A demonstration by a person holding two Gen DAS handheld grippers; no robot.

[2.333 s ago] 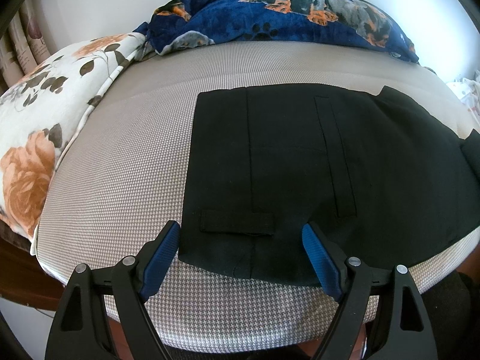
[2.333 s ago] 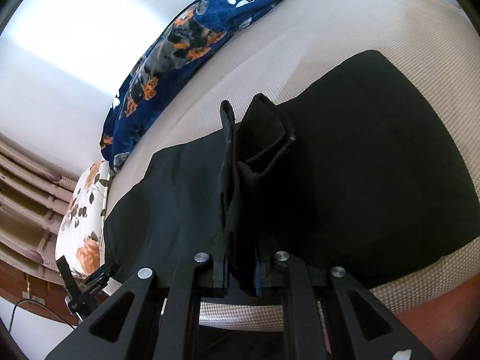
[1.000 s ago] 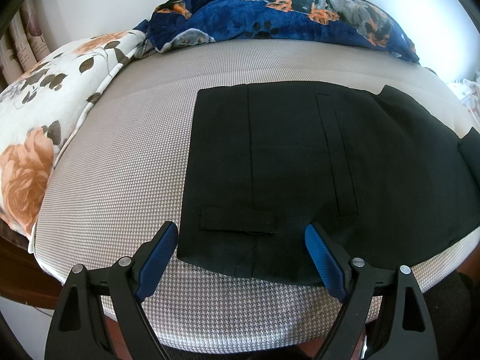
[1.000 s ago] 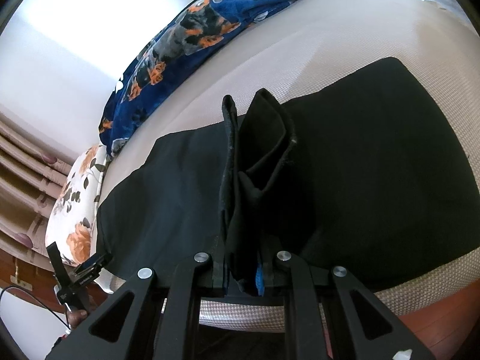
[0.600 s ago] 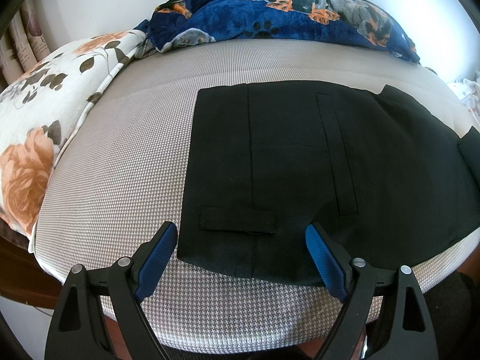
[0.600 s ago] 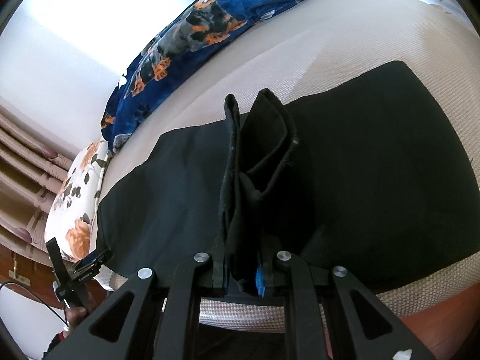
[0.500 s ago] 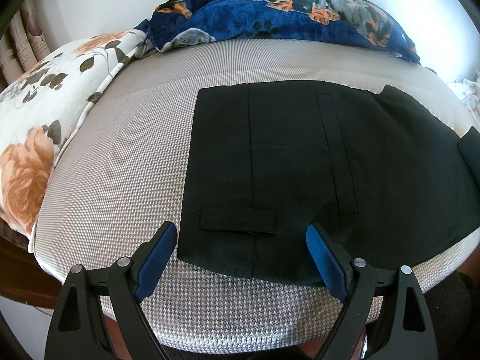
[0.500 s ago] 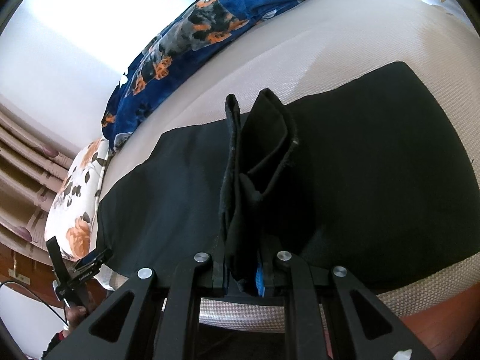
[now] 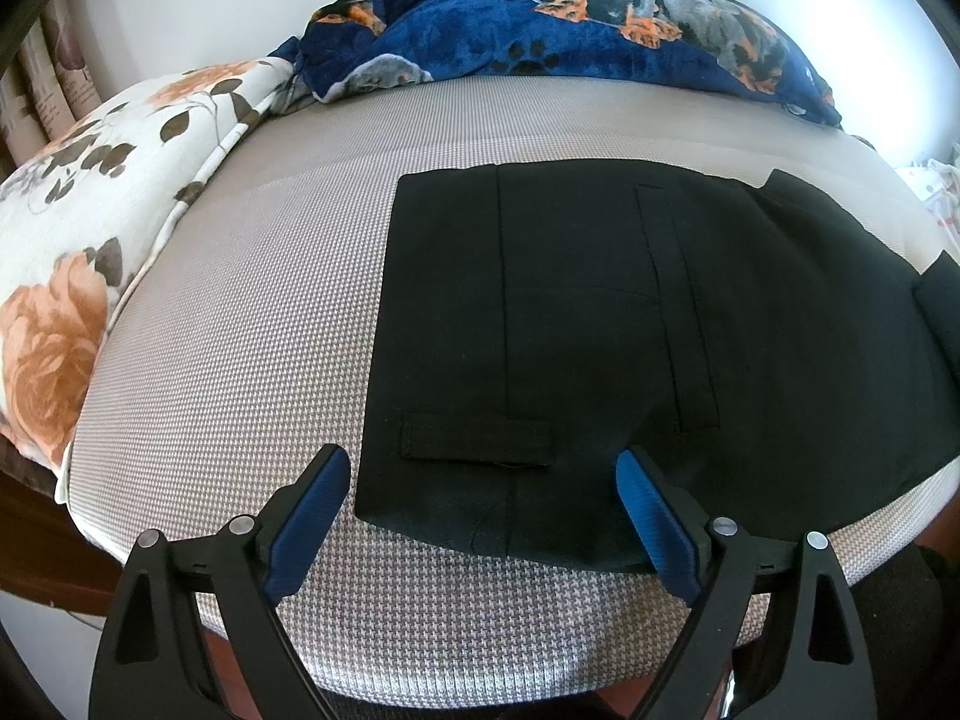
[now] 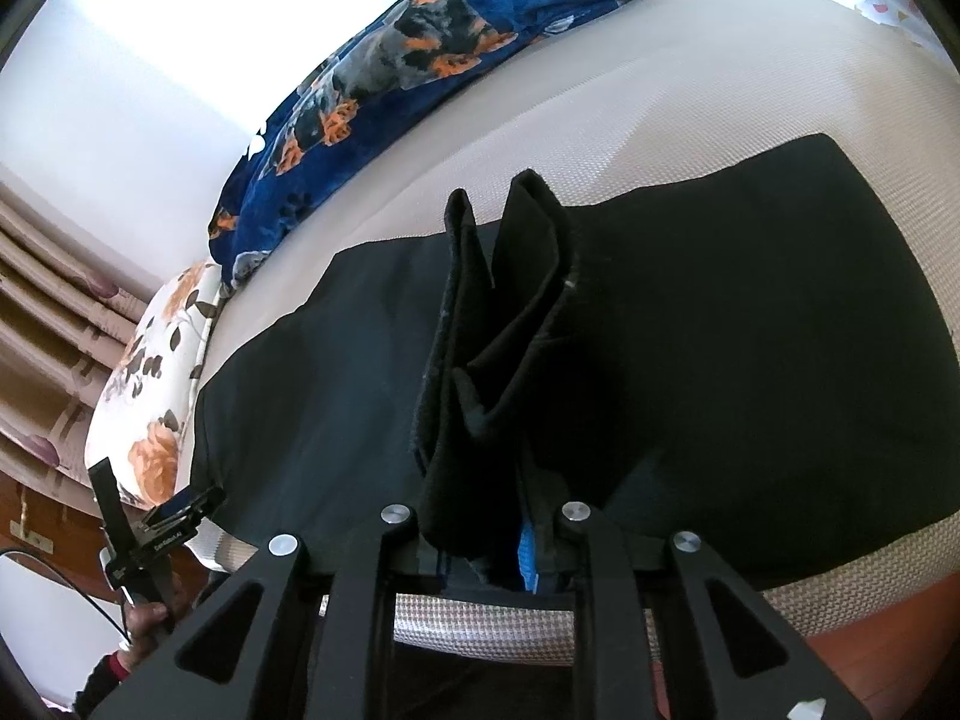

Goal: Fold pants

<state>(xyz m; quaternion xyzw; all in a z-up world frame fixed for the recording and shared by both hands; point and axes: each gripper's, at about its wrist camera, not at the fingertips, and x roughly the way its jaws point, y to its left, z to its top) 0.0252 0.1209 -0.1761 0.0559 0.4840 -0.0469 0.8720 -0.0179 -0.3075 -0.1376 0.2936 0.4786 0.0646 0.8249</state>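
Note:
Black pants lie flat on the bed, waistband end to the left with a belt loop near the front edge. My left gripper hangs open just above that front waistband corner, its blue pads apart on either side of the cloth. In the right wrist view my right gripper is shut on a bunched fold of the pants that stands up between its jaws; the jaws are opening slightly, and a blue pad shows beside the cloth. The left gripper is visible far left.
The bed has a grey houndstooth cover. A floral pillow lies at the left end and a blue dog-print blanket along the far side by the wall. The bed's front edge runs just under both grippers. A hand holds the left gripper.
The left jaws have widened a little and stay over the waistband corner. The right gripper still holds the raised fold; its view has shifted only slightly.

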